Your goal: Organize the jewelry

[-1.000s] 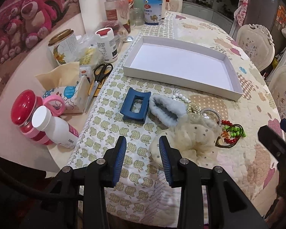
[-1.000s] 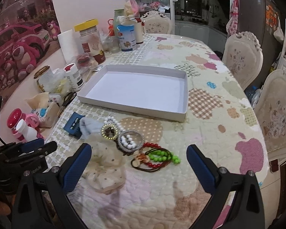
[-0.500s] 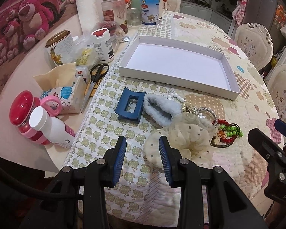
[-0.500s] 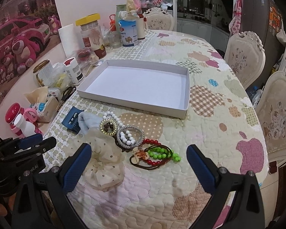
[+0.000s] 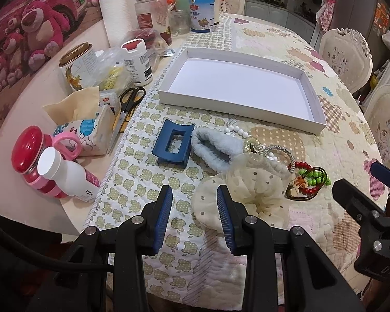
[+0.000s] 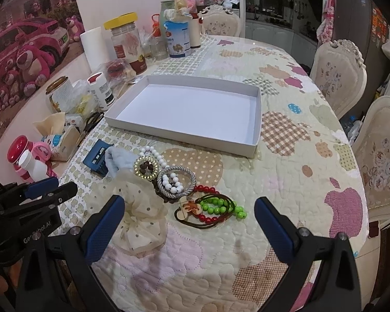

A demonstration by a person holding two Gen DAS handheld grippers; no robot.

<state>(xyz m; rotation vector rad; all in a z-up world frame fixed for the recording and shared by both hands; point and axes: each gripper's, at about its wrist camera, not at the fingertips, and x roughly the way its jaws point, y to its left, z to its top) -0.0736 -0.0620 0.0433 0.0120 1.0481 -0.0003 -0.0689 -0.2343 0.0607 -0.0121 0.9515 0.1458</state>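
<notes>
Right wrist view shows the jewelry heaped on the quilted cloth [image 6: 286, 171] just in front of the white tray [image 6: 256, 119], none of it inside. Nearest the tray lies a white bead string [image 6: 153, 153], touching a gold ring [image 6: 146, 167] and a silver bangle [image 6: 176, 180] with white beads in it. Toward the camera sit red beads [image 6: 208, 189] and green beads [image 6: 221, 206] tangled with a brown cord. A cream dotted scrunchie [image 6: 140, 213] lies at the left of the heap, with a pale blue fluffy scrunchie [image 6: 115, 161] and a dark blue claw clip [image 6: 97, 157] beyond it. The right gripper [image 6: 189, 223] hovers above the cloth near the beads, jaws spread wide, nothing between them. In the left wrist view the left gripper [image 5: 193, 208] hangs over the cloth with a narrow gap, empty; its right finger overlaps the cream scrunchie's edge in the picture, whether touching I cannot tell. Left of the cloth stand scissors [image 5: 127, 104], a tissue pack [image 5: 91, 130], bottles and jars.
</notes>
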